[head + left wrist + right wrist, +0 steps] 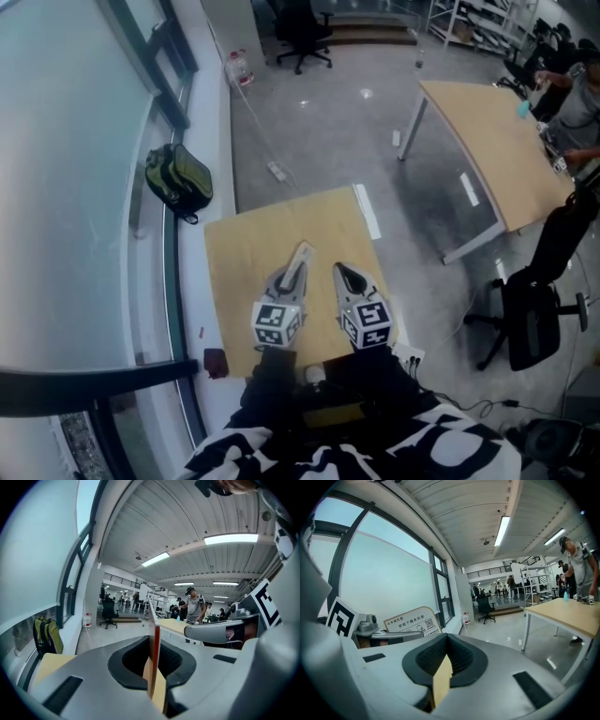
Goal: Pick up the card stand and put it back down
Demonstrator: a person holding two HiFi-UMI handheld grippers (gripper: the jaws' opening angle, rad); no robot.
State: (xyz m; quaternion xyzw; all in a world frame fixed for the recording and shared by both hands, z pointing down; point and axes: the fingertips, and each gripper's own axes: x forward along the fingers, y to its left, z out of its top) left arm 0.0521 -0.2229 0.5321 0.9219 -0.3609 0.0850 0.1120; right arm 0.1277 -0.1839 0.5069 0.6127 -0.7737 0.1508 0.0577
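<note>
Holding the card stand [303, 249] tight, the left gripper [292, 272] has its two jaws pressed on the thin sheet. From the left gripper view the card stand [154, 653] shows only its edge. It is a flat, stiff, see-through sheet with a red line down it. From the right gripper view its face [411, 620] shows. It is pale, with a round top and dark print with a small square code. It sits over the small table [244, 253], but I cannot tell if its bottom touches the wood.

The right gripper [343, 272] is just beside the left one. Its jaws are closed together with nothing in them. Both grippers are smooth grey plastic with black bumpy pads [461, 656].

The small table is square, with a plain light wood top. It stands by a big window [66, 187] with dark frames. A green and black backpack [178, 178] leans by the glass. The floor [319, 122] is grey and shiny. A bigger wood table [497, 150] with grey legs stands well apart on the right. A black chair on wheels [530, 319] is near it.
</note>
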